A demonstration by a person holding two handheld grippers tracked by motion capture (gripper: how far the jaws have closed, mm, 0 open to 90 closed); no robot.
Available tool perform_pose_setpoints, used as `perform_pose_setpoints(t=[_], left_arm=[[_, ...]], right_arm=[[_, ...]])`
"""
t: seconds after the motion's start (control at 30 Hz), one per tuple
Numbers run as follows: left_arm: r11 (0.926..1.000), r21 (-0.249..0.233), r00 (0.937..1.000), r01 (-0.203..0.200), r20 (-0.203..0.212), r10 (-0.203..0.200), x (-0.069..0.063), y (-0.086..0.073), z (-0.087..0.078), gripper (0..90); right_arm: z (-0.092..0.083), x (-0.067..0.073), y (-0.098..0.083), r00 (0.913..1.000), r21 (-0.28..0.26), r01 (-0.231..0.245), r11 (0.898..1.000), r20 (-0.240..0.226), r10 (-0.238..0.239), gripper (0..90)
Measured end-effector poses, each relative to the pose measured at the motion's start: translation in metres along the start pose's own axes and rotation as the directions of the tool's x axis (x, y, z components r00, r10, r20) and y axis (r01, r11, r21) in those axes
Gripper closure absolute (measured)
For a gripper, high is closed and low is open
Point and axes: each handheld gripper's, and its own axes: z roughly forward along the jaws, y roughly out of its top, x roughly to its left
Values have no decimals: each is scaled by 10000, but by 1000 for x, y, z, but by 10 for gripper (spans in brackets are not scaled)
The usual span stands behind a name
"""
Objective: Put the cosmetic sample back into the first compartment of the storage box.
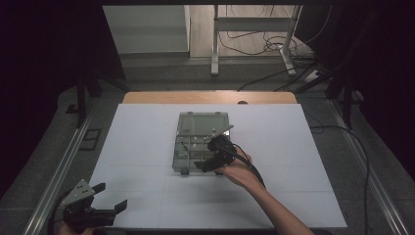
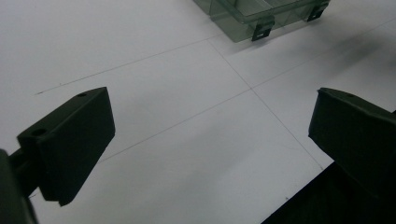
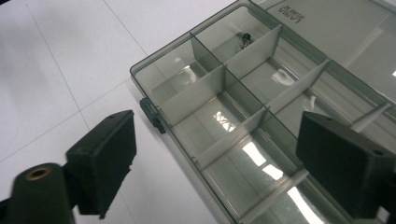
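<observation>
A clear grey compartment box [image 1: 188, 147] lies in the middle of the white mat [image 1: 142, 142], its lid [image 1: 203, 122] folded open away from me. In the right gripper view its dividers [image 3: 210, 93] form several compartments, and a small metal part [image 3: 243, 39] lies in a far one. My right gripper [image 1: 208, 155] hovers over the box's near right part, open, nothing between its jaws [image 3: 219, 158]. My left gripper [image 1: 111, 196] rests near the mat's front left corner, open and empty [image 2: 210, 130]. The box's near corner and its latches [image 2: 261, 30] lie ahead of it.
A cable trails from the right gripper along the forearm [image 1: 264, 196]. Metal rails [image 1: 58, 171] run along both sides of the table. A desk frame [image 1: 254, 29] and loose cables [image 1: 293, 63] stand on the floor beyond the far edge.
</observation>
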Motion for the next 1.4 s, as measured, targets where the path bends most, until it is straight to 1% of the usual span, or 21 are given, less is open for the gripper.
perform_pose_setpoints(t=[0.13, 0.27, 0.43, 0.67, 0.93, 1.03, 1.17, 1.4], left_arm=[[10000, -2, 10000, -5, -5, 5, 0, 0, 0, 10], [10000, -2, 10000, -13, -8, 13, 0, 0, 0, 10], [10000, -6, 10000, -7, -8, 7, 0, 0, 0, 10], [10000, -14, 10000, -10, -16, 10, 0, 0, 0, 10], [10000, -10, 10000, -1, -20, 1, 0, 0, 0, 10], [10000, -14, 10000, -10, -30, 10, 0, 0, 0, 10], [10000, -13, 10000, -8, -29, 8, 0, 0, 0, 10], [10000, -6, 10000, -15, -40, 15, -1, 0, 0, 10]], right_arm=[[-4, 3, -2, 9998, -120, 181, 9998, 80, -180, 94], [-6, 4, -6, 9996, -91, 288, 9995, -29, -289, 87], [-10, 5, -10, 9994, -3, 349, 9994, -74, -349, 73], [-15, 5, -16, 9994, 64, 301, 9995, -146, -300, 49], [-20, 5, -21, 9990, 36, 452, 9990, 24, -452, 34], [-22, 6, -23, 9981, 21, 599, 9982, 110, -599, 32], [-25, 7, -26, 9973, 77, 731, 9973, 106, -731, 27], [-30, 9, -31, 9972, 247, 728, 9970, 127, -731, 17]])
